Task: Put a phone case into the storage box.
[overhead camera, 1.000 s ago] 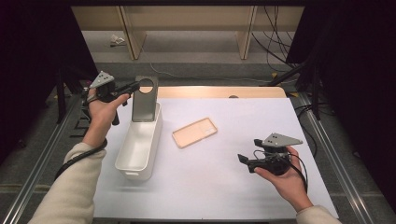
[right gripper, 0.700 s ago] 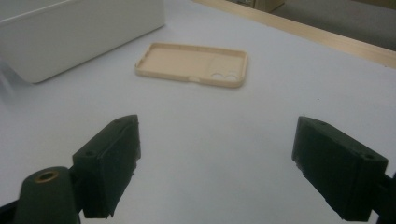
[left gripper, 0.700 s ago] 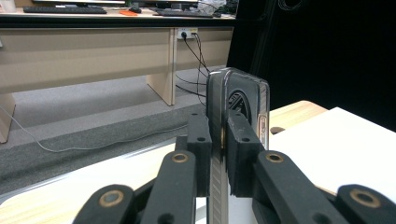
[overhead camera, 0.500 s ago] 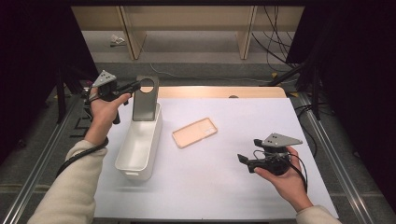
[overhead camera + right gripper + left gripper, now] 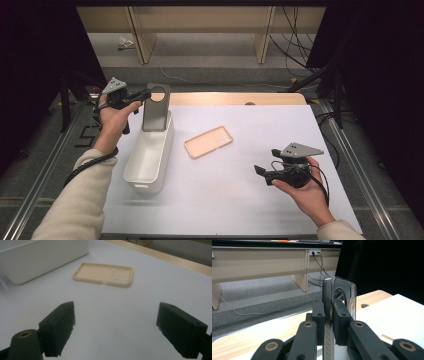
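My left gripper [image 5: 145, 93] is shut on the top edge of a dark grey phone case [image 5: 156, 111], which hangs upright over the far end of a white bin [image 5: 148, 159]. In the left gripper view the case [image 5: 337, 293] stands edge-on between the black pads [image 5: 319, 315]. A beige phone case [image 5: 208, 141] lies open side up on the white table [image 5: 240, 200], right of the bin. My right gripper [image 5: 260, 173] is open, low over the table's right side, its jaws wide apart and facing the beige case [image 5: 103, 274].
The white bin's wall [image 5: 37, 257] sits to the left of the beige case in the right gripper view. A wooden strip [image 5: 230, 98] runs along the table's far edge. Cables [image 5: 295, 55] and bench legs [image 5: 262, 37] lie on the floor beyond.
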Demonstrator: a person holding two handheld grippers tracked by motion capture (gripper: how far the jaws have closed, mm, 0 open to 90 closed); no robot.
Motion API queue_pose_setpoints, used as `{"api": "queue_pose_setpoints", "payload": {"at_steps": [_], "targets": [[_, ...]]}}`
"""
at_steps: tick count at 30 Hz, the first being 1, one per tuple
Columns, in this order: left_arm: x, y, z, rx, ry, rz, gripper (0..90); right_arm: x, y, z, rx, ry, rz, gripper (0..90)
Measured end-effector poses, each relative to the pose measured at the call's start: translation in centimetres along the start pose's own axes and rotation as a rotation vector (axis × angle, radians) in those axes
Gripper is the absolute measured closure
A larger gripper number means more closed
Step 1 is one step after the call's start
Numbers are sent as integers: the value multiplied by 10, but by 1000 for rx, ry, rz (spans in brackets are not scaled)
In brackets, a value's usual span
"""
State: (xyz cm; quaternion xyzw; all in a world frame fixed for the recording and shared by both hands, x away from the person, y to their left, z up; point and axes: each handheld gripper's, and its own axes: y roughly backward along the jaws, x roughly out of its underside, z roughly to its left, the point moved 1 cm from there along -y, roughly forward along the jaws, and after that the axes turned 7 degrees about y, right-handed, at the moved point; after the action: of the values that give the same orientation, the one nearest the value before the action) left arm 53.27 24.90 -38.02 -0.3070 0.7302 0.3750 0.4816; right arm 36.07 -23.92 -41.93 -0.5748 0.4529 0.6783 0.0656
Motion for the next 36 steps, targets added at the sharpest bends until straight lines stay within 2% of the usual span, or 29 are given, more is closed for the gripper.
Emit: {"api": "queue_pose_setpoints", "payload": {"at_steps": [12,36], "targets": [[9,-8,3,-20,-1,38,811,0,0,0,-2,1,1,162],[18,-15,10,-42,15,72,802,0,0,0,-7,0,5,162]]}}
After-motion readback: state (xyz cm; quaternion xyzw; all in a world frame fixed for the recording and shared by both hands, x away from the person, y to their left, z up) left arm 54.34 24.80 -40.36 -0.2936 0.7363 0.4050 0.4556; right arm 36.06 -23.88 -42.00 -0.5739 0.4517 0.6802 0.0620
